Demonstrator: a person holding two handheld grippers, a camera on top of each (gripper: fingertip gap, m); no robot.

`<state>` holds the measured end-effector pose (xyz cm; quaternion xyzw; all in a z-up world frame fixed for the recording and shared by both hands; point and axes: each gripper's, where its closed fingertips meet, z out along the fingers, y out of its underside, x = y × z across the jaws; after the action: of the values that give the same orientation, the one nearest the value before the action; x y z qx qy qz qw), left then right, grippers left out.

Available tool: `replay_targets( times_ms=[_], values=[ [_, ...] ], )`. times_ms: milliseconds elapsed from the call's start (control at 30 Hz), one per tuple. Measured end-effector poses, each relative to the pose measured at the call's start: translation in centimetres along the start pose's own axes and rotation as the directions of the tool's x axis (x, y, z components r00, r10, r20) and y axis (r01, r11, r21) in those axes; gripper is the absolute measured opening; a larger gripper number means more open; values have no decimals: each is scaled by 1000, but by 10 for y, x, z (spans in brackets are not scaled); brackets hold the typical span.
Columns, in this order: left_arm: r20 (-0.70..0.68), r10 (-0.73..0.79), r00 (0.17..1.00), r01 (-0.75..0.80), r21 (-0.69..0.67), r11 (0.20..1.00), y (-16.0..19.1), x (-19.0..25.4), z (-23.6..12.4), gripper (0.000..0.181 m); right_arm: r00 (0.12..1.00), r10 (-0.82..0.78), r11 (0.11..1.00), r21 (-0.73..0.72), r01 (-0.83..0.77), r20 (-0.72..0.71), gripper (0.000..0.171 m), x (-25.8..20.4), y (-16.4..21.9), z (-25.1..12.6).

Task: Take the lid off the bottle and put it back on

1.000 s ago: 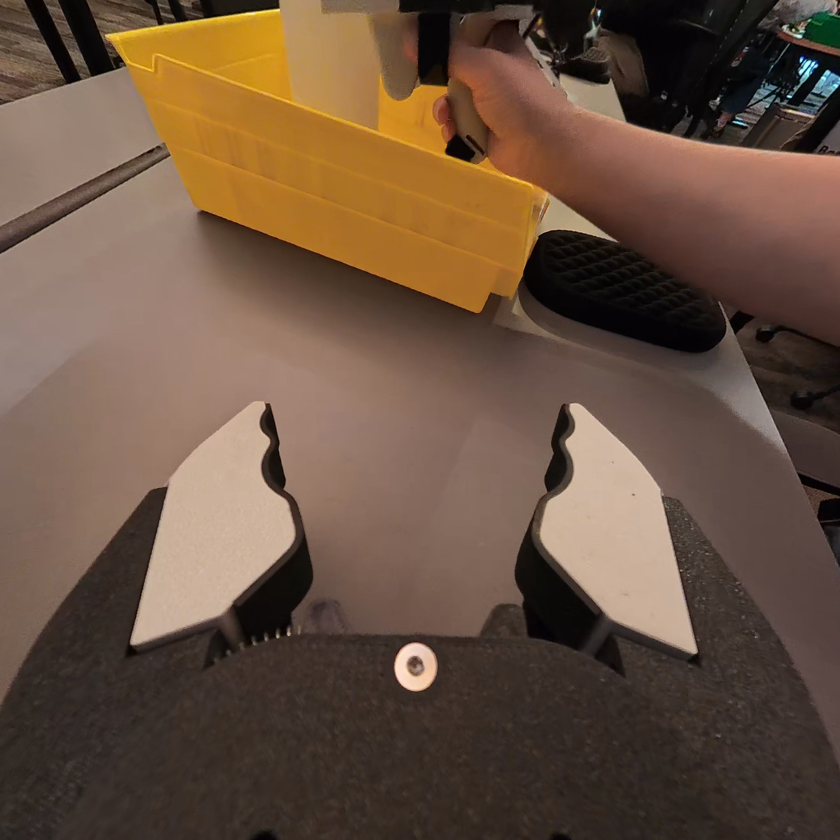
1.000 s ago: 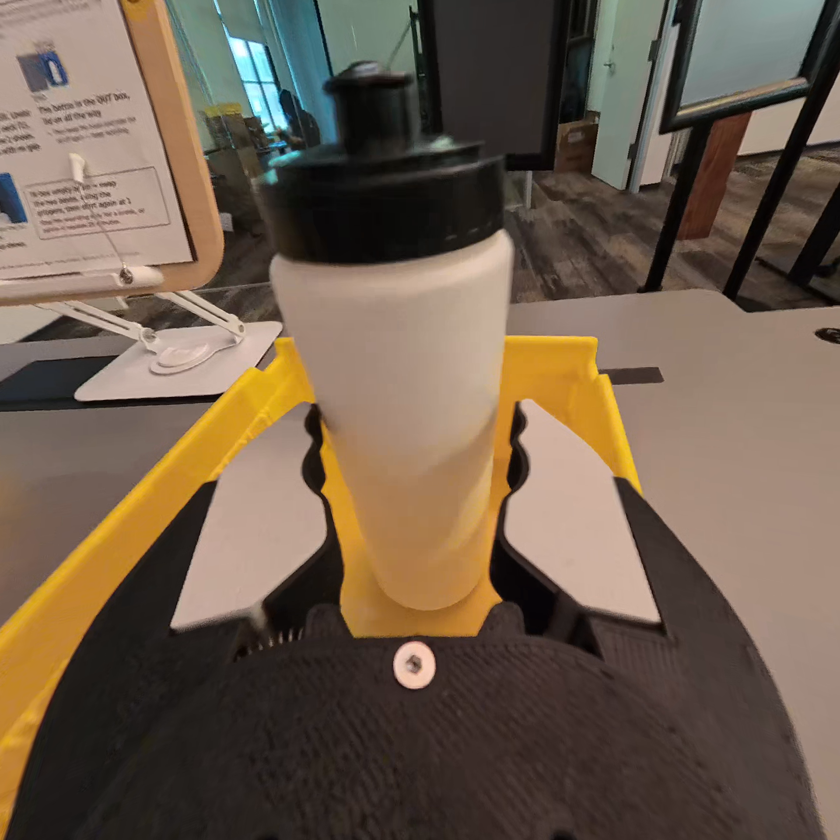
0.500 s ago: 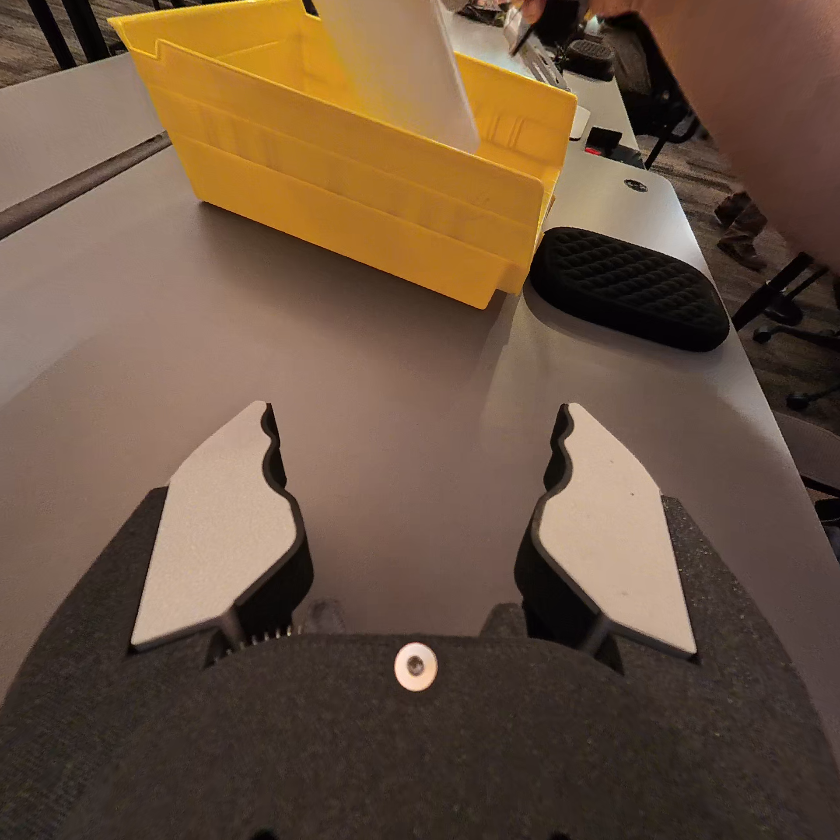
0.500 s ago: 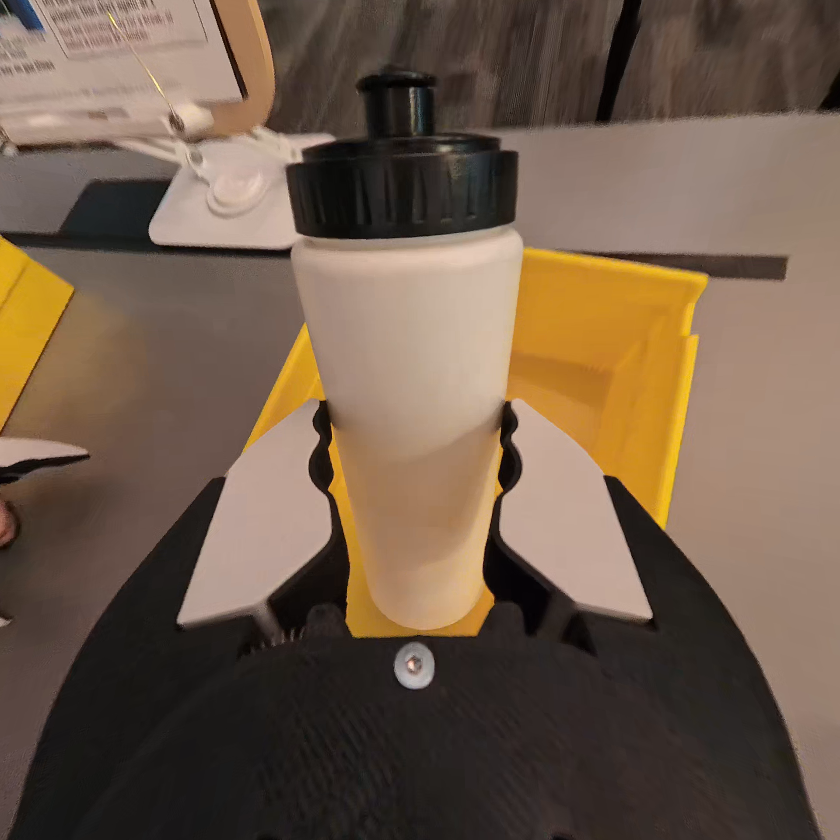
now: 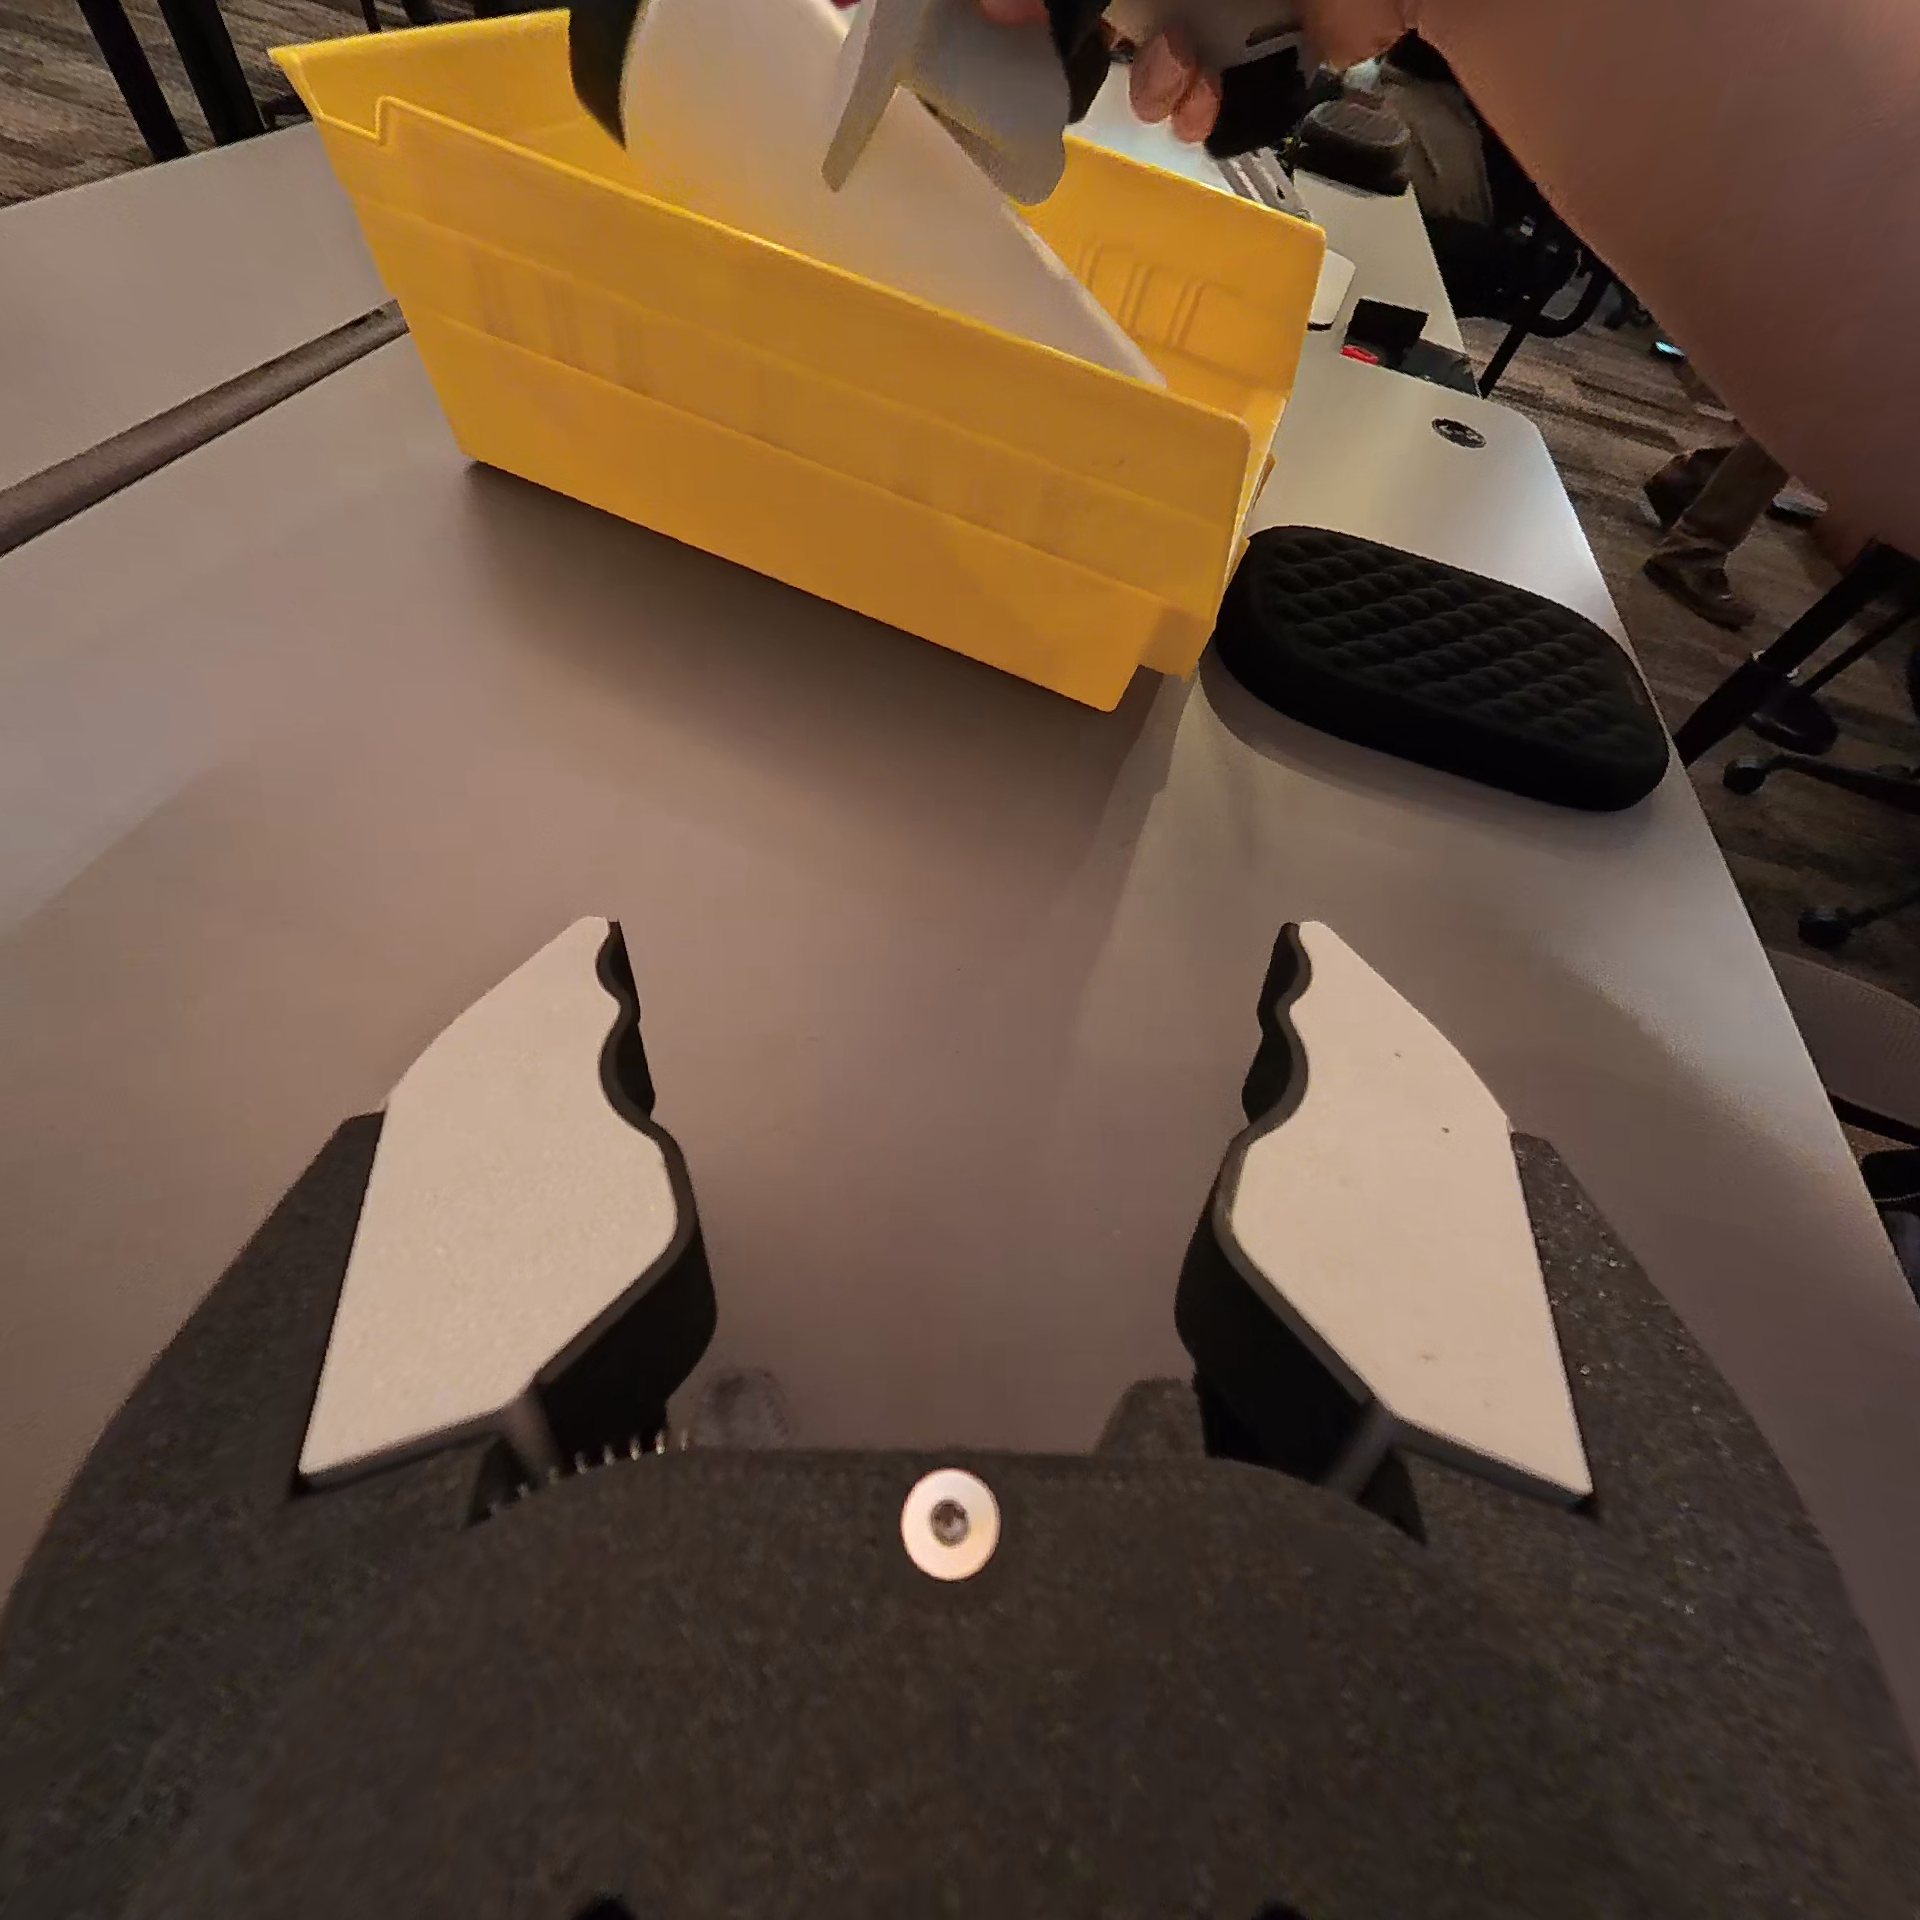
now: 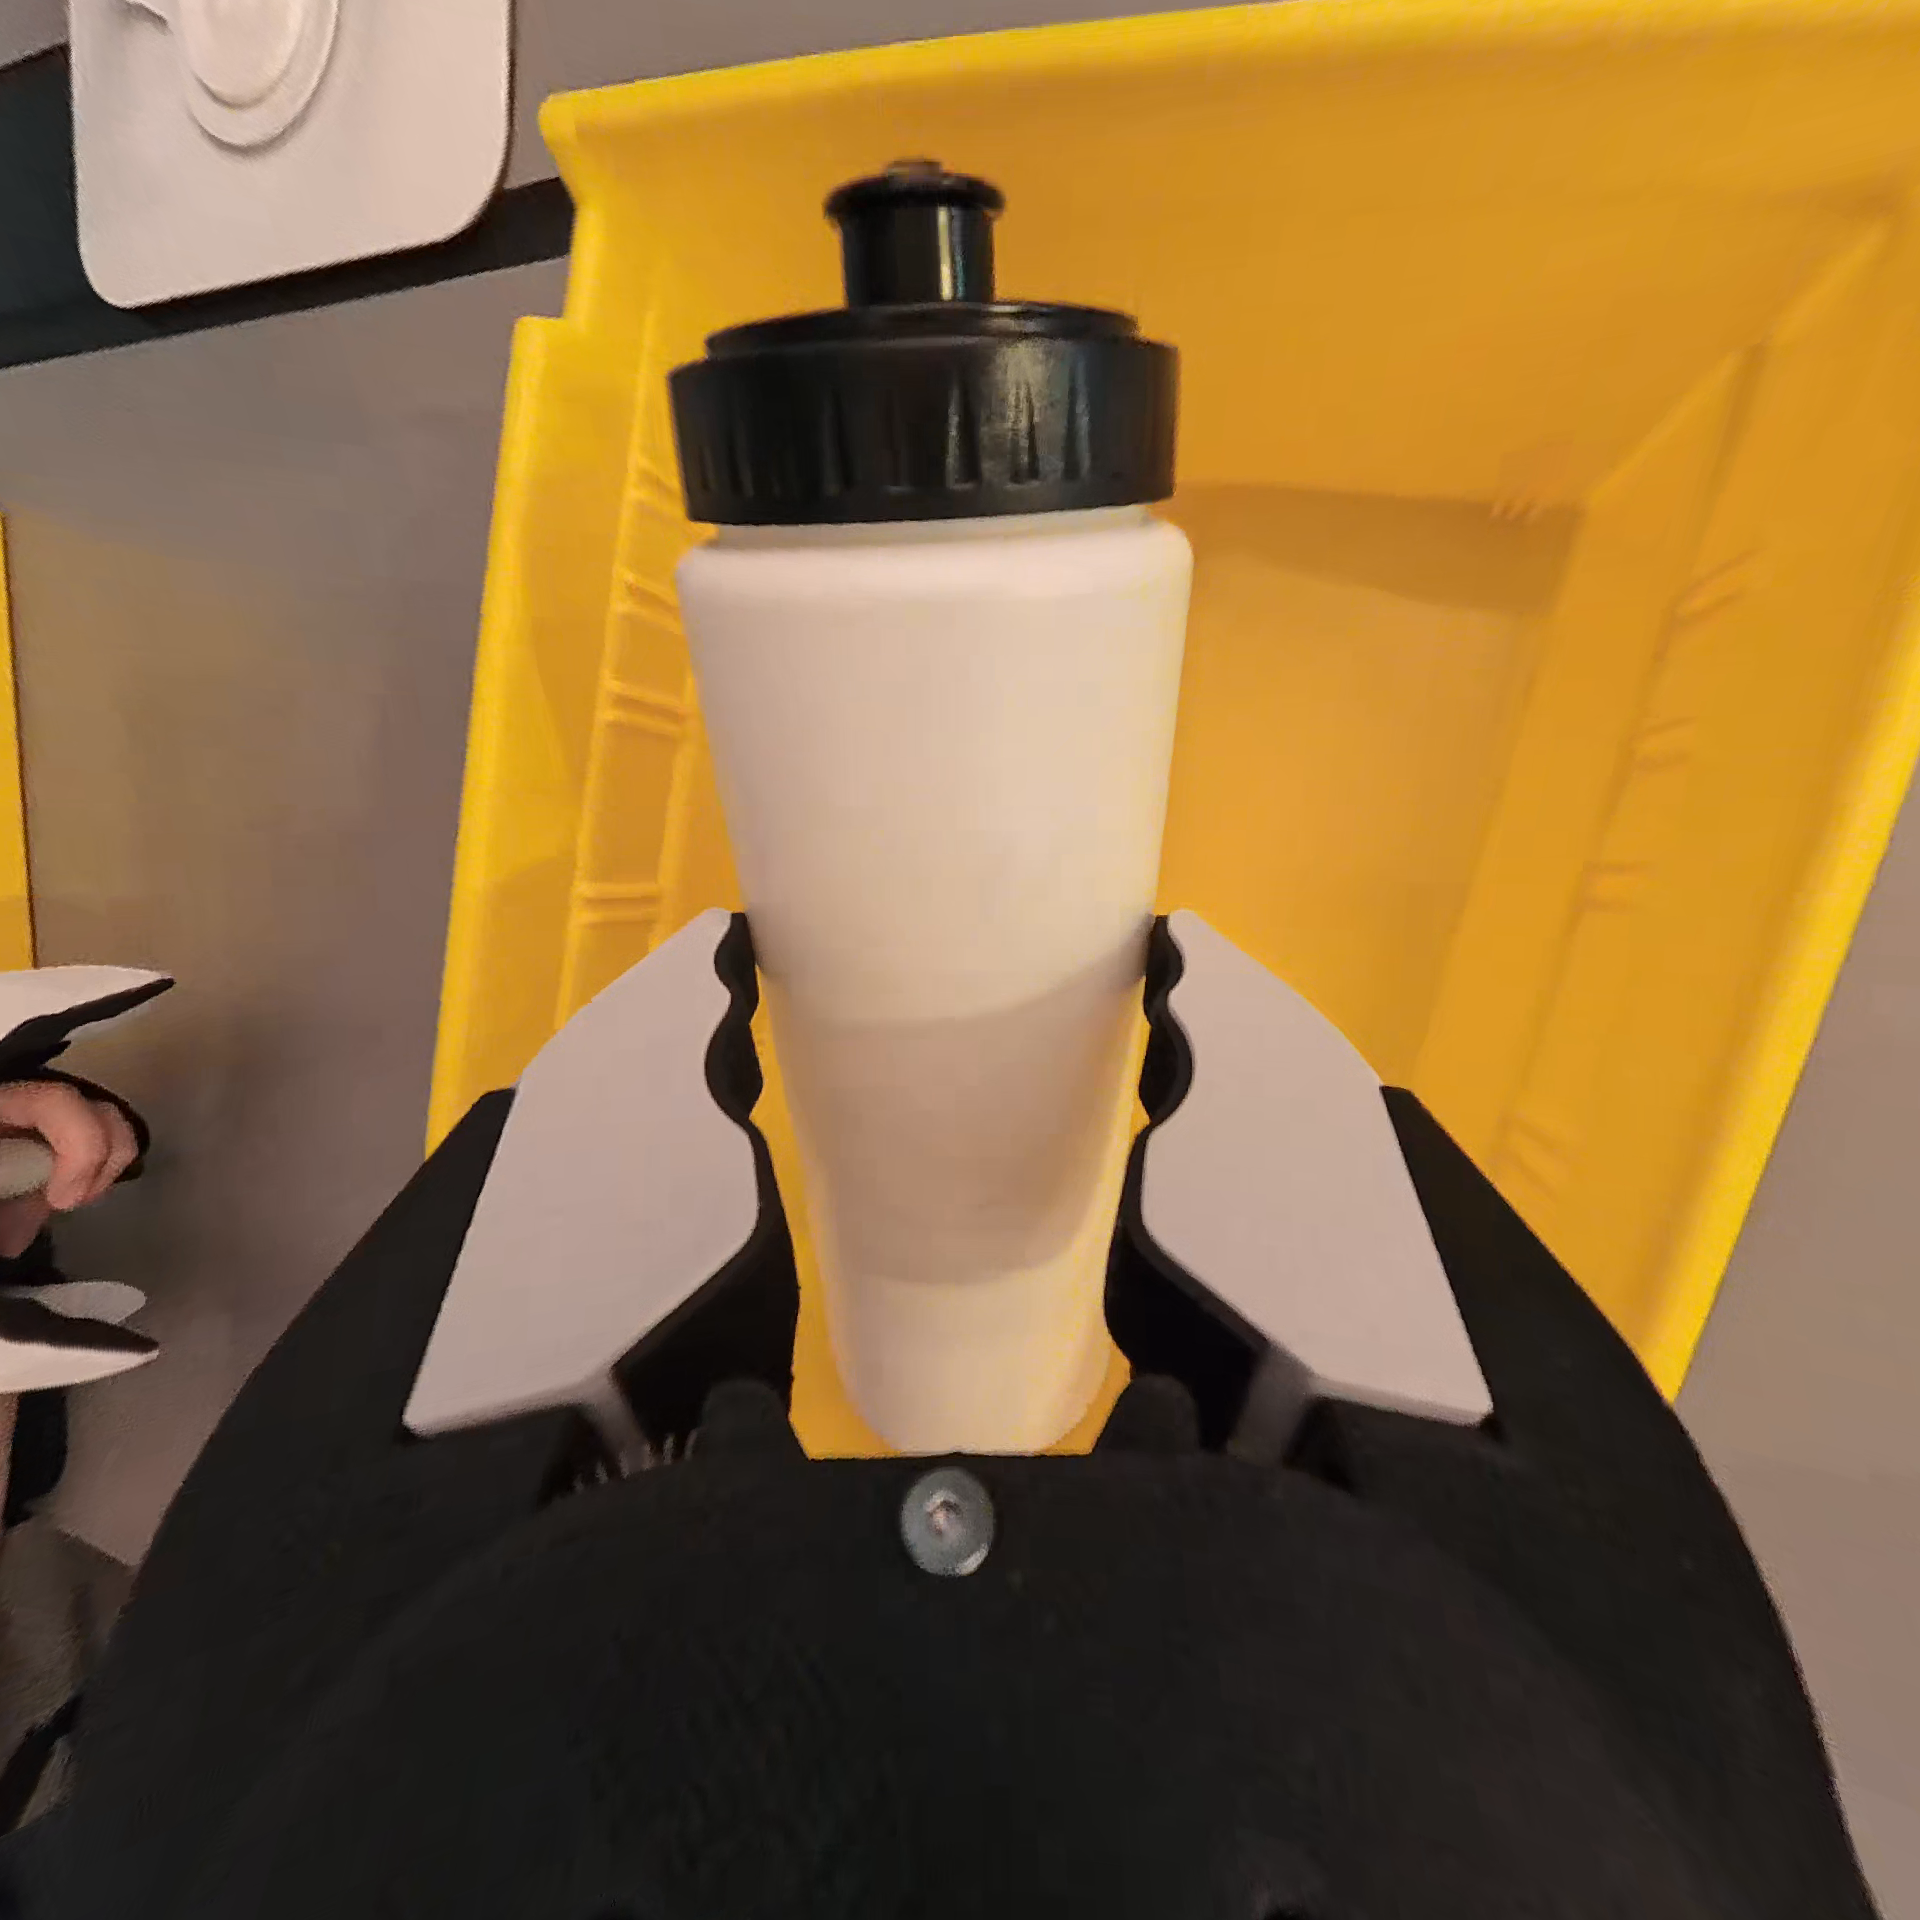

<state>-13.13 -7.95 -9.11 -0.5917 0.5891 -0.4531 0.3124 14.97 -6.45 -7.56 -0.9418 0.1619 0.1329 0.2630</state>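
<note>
Grey counter [image 5: 727, 831] w/ yellow bin [image 5: 831, 457]: white bottle [image 6: 935, 831], black lid [image 6: 923, 436] on, is clamped by right hand-held gripper [image 6: 951, 1029] above bin; left hand-held gripper [image 5: 951, 1018] is held wide, empty.

table [image 5: 831, 831] bare before left jaws | yellow bin [image 5: 831, 457] blocks far side

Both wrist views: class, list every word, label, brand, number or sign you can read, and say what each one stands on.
No text can be read in either view.
White bottle: plain, no label or brand showing.
Black lid: only moulded ridges, no lettering.
Yellow bin: bare walls, no sticker or number.
White stand base: blank.
Black textured pad: pattern only.
</note>
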Motion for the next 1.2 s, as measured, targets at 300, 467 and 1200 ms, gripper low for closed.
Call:
replay_targets(
  times_ms=[300, 467, 1200],
  values=[
    [2, -6, 1000, 6, -1, 1000, 0, -2, 0, 113, 996, 48, 990, -128, -57, -73, 73, 21, 10, 31],
    [0, -5, 1000, 5, -2, 1000, 1, -1, 0, 113, 994, 69, 987, -137, -81, -86, 73, 23, 9, 40],
    [0, -2, 1000, 2, 15, 1000, -5, 0, -4, 113, 992, -78, 995, -77, 70, -101, 70, 6, -12, -2]
  ],
)
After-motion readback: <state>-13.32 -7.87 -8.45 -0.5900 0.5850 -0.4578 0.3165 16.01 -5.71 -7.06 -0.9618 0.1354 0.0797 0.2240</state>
